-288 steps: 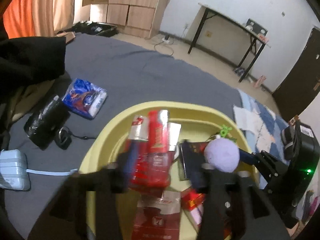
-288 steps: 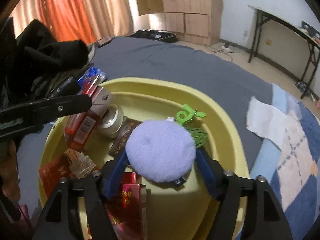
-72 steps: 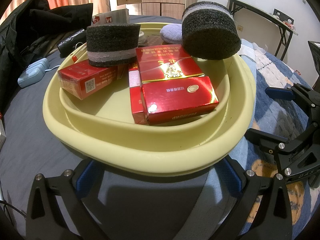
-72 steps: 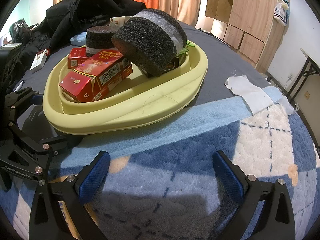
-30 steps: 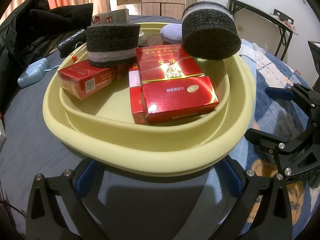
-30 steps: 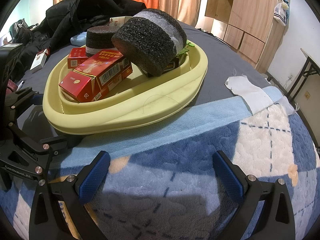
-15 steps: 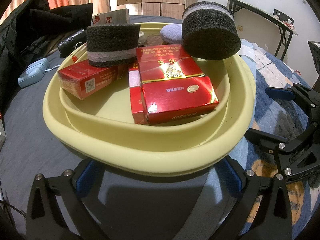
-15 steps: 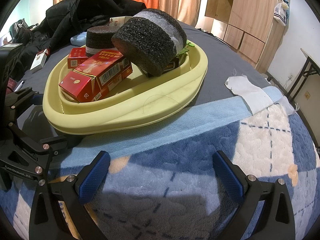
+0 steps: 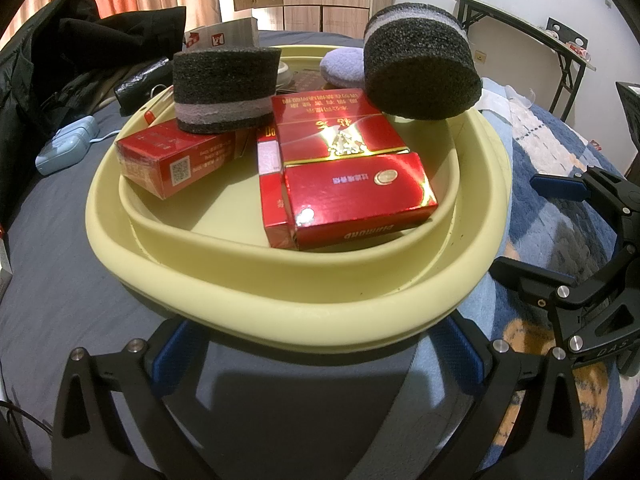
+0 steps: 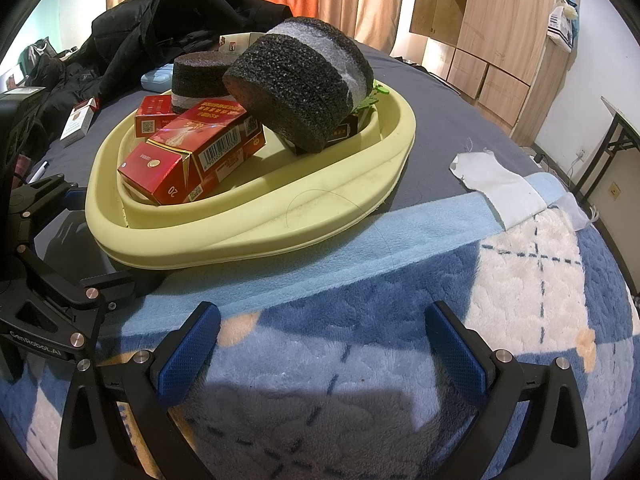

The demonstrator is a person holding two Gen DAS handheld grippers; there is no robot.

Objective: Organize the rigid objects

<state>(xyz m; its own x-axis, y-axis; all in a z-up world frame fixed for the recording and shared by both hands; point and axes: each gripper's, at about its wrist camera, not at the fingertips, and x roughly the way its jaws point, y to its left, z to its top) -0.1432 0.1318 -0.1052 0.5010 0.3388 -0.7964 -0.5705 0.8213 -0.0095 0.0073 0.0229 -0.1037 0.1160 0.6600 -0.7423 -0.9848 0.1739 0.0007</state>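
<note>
Both the left gripper (image 9: 316,354) and right gripper (image 10: 318,346) rest wide open and empty on the bed (image 10: 400,360). Just beyond, the yellow basin (image 9: 280,280) already holds red boxes (image 9: 344,176) and two dark foam rolls (image 9: 420,76). One pack (image 10: 78,120) lies outside, so sorting looks nearly finished.

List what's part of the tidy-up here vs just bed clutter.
Job:
- yellow basin
- red cigarette packs in it
- two black foam rolls
- lilac puff
- both grippers, open and empty: left gripper, right gripper

Lying about:
- black jacket
- light blue case
- loose cigarette pack on the bed
- white cloth
- plaid blanket
</note>
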